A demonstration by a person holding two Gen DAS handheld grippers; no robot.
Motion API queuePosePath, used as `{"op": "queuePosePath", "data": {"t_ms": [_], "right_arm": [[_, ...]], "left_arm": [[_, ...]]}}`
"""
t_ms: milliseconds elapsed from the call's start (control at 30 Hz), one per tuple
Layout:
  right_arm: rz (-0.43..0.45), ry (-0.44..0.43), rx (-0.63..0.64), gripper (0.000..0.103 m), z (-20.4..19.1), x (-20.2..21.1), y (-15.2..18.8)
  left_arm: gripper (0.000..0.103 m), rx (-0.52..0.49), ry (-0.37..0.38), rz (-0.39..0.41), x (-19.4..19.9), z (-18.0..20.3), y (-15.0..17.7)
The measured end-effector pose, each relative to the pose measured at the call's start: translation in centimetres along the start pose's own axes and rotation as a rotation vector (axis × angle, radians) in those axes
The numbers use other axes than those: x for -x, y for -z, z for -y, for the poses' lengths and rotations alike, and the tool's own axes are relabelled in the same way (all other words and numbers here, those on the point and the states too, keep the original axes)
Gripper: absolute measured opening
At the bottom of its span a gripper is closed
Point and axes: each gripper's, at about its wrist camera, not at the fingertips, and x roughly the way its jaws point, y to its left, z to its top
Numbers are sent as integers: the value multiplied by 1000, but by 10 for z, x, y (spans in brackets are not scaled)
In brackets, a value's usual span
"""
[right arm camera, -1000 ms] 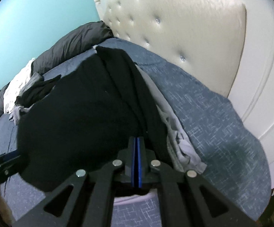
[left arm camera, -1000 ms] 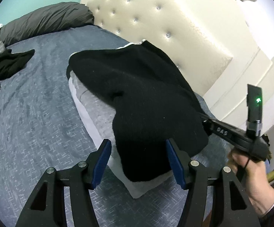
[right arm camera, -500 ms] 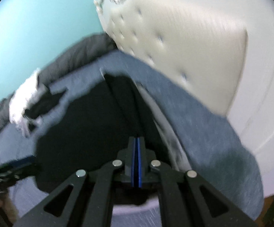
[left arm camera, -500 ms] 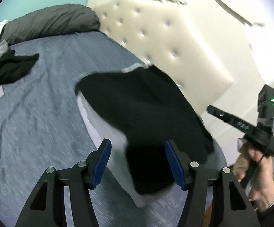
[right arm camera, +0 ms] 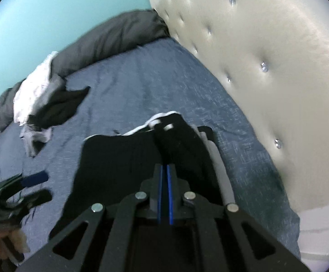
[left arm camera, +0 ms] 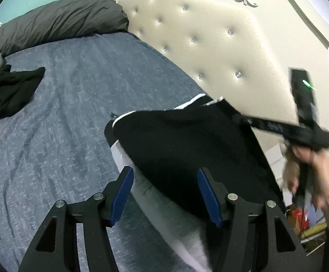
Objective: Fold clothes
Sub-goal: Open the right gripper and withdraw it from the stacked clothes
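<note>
A: What takes up most of the view?
B: The bed (left arm camera: 78,95), covered in a blue-grey sheet, with a cream tufted headboard (left arm camera: 209,45) along one edge and a dark grey duvet (left arm camera: 57,20) bunched at the far end.

A: And the clothes?
B: A black garment (left arm camera: 187,149) with white trim lies on the bed near the headboard edge, over a pale grey piece (left arm camera: 155,195) that shows beneath it. At the far corner by the duvet is a loose pile of other clothes (right arm camera: 48,106), black, white and grey.

A: The right tongs (right arm camera: 164,172)?
B: Pressed together, blue pads almost meeting, pinching a fold of the black garment at its headboard side.

A: The left tongs (left arm camera: 164,195)?
B: Spread wide, holding nothing, hovering at the garment's near edge. One blue pad (left arm camera: 121,195) is over the grey piece, the other over black cloth.
</note>
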Motion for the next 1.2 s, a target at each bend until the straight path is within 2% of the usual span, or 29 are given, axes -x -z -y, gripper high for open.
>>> {"op": "queuePosePath", "data": {"t_ms": [233,367,500,633,800,1067,1200], "right_arm": [[-91,127,-3,1,10,-50,-31],[-168,156,-88,0,30,-75,-18],[-186,151,-104,0,33,-70,-17],[-93,132,-70,0,24,-33,-21],[10,97,-68,0,15,12,-8],[143,39,-97,3,-12,74,43],[177,33,-110,3,-25,100,70]], "left_arm": [[63,-40,-7,14,10,-22,17],[63,-43,3,11,10,-21,20],[63,-42,5,11,12,-19,22],[63,-41,0,15,20,-14,22],[63,-45,-1,27,40,-1,25],[64,-63,-12,46,86,22,39],[65,-69,-17,53,110,33,50]]}}
